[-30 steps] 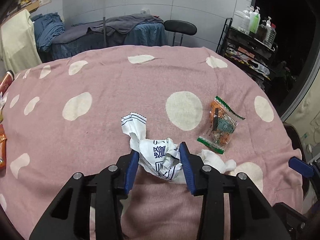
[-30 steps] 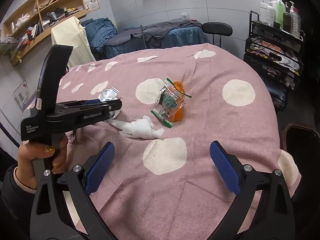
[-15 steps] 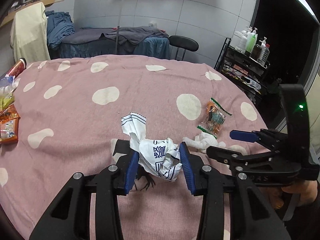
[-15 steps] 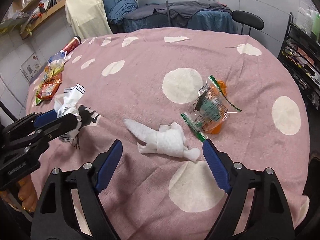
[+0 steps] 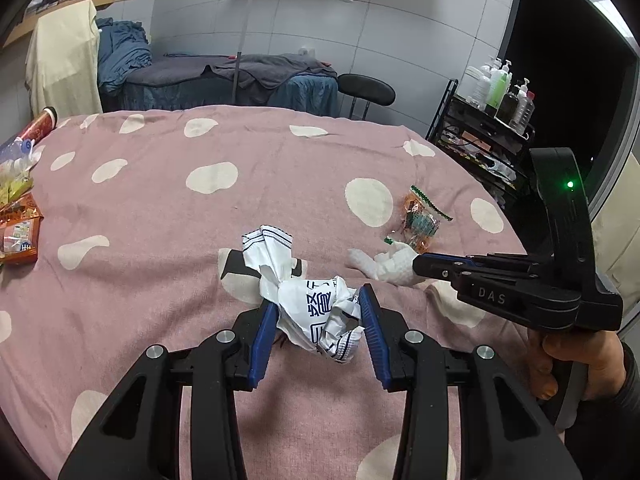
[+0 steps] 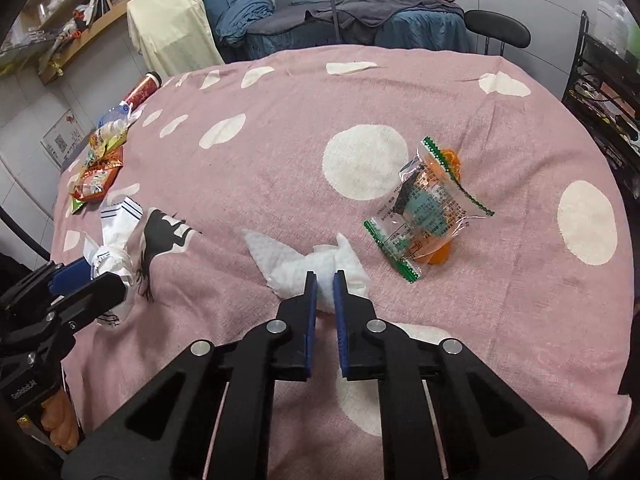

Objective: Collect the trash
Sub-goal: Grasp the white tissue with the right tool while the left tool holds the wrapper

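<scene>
Left gripper [image 5: 320, 308]: fingers partly apart, clamped on the crumpled white wrapper with blue print [image 5: 316, 308], held above the pink polka-dot cloth surface [image 5: 160, 240].
Right gripper [image 6: 324, 280]: fingers just drawn nearly together, pinching the crumpled white tissue [image 6: 308, 264] lying on the surface.
Clear green-edged snack packet [image 6: 428, 212]: lies just beside the tissue, untouched.

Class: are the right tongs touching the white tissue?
Touching. The right wrist view shows the right tongs just closed onto the white tissue, pinching it.
</scene>
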### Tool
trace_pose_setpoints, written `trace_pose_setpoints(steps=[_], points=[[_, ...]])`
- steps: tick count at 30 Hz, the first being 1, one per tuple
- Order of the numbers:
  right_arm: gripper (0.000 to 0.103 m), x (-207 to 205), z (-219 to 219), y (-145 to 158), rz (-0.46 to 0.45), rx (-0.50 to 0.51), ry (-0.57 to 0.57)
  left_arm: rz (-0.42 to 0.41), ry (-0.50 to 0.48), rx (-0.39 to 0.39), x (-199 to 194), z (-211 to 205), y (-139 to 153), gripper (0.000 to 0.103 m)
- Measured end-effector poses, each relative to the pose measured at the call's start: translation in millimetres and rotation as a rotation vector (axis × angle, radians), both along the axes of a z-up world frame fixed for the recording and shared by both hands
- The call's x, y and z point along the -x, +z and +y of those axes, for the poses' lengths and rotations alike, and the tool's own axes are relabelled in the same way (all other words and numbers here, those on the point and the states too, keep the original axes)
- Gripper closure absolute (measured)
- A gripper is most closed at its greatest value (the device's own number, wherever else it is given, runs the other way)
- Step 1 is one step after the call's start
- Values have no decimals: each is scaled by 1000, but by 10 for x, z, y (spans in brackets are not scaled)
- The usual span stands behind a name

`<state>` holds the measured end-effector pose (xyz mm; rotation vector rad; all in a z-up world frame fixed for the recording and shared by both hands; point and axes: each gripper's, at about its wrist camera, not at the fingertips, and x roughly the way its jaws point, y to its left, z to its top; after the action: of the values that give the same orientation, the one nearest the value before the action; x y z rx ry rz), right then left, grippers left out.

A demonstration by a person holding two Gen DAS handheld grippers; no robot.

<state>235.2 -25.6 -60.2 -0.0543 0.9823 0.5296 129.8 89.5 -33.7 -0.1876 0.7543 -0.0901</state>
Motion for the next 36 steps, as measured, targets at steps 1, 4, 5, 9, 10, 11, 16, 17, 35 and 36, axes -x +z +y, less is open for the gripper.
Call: trace_pose_setpoints(steps=[1,4,5,9,10,11,16,17,35,36], points=[[96,28,-10,13,-10,-3,2,0,-1,1,9,-4,-4,62],[101,38,-4,52,-25,8,-3,-4,1,9,41,-25,5,62],[101,61,-12,83,-40,11,-6,-5,-3,8,52,-30,8,62],[101,91,8,148,-69,31,13,-3,-3,-1,83,-43,1,62],[98,79,22,146,-68,36,17,-3,-2,2,89,-37,1,62],[93,47,44,129,-54,48,20,-4,0,2,99,-33,3,62],[36,-40,127,63,-10,77,26,-8,1,-14,146,-38,13,62],[36,-69,163,39,4,85,33,-8,1,-14,153,-37,12,62],[72,203,-129,214,-36,-74,-18,-36,-29,-31,286,-172,95,62],[72,265,-184,252,-42,-94,-23,-42,-37,-31,292,-201,114,62]])
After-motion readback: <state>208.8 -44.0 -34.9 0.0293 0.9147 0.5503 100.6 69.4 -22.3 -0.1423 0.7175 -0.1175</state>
